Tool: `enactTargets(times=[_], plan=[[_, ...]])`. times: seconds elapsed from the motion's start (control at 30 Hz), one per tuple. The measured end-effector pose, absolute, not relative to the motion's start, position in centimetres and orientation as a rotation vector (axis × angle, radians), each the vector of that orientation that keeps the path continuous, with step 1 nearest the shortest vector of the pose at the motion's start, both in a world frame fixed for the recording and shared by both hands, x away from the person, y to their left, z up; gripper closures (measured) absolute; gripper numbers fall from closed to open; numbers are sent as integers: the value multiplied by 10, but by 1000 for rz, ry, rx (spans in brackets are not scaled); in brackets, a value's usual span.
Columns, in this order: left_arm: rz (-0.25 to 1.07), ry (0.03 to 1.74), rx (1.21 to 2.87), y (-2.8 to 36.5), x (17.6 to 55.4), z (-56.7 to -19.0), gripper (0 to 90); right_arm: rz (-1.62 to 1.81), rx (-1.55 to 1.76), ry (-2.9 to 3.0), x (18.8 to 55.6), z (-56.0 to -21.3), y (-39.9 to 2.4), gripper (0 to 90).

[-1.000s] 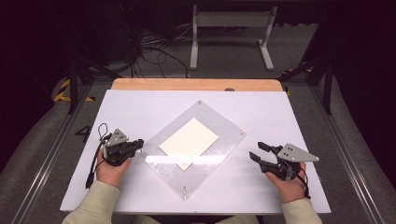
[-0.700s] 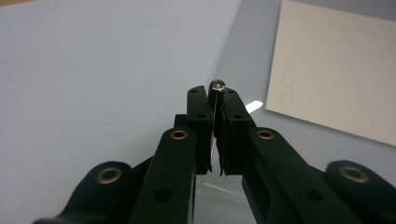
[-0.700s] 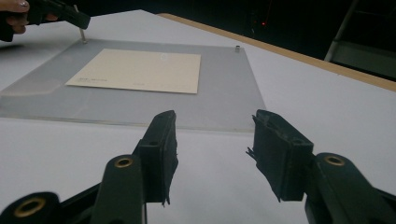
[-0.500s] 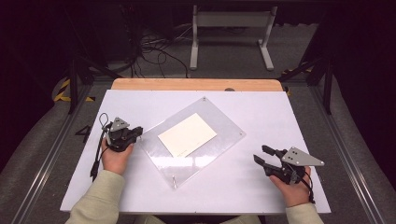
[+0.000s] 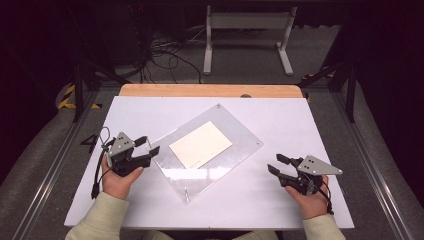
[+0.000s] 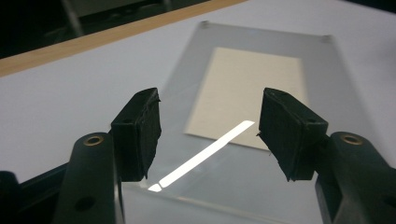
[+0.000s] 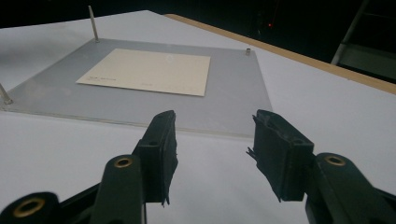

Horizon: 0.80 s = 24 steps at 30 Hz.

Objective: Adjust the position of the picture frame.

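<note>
Now clear plate [image 5: 210,150] flat (cream card [image 5: 200,144] inside); left tool [image 5: 148,145] just opened, right tool [image 5: 274,164] apart.

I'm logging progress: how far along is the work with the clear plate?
Done, as it looks: the clear plate lies flat on the table, the card on it. In hand: nothing; the left gripper has just been opening, its jaws empty at the plate's edge. The right gripper waits open, apart. What remains isn't visible.

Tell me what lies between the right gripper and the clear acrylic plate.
Only bare white table, seen in the high view, separates the right gripper from the clear acrylic plate.
</note>
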State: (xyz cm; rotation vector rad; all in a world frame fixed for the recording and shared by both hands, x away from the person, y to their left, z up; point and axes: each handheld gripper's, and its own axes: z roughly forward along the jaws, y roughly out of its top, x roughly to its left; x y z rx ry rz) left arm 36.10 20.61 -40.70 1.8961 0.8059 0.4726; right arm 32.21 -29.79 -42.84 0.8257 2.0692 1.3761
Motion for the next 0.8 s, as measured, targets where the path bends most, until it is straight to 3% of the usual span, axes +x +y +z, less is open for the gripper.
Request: enactTargets(times=[0.3,0.8], plan=[[258,562,1953,171,324,-409,431,1388,808,2078,325,-428,-295,478],[150,453,2140,142,319,-435,485,1386,812,2086,325,-429,-294,475]])
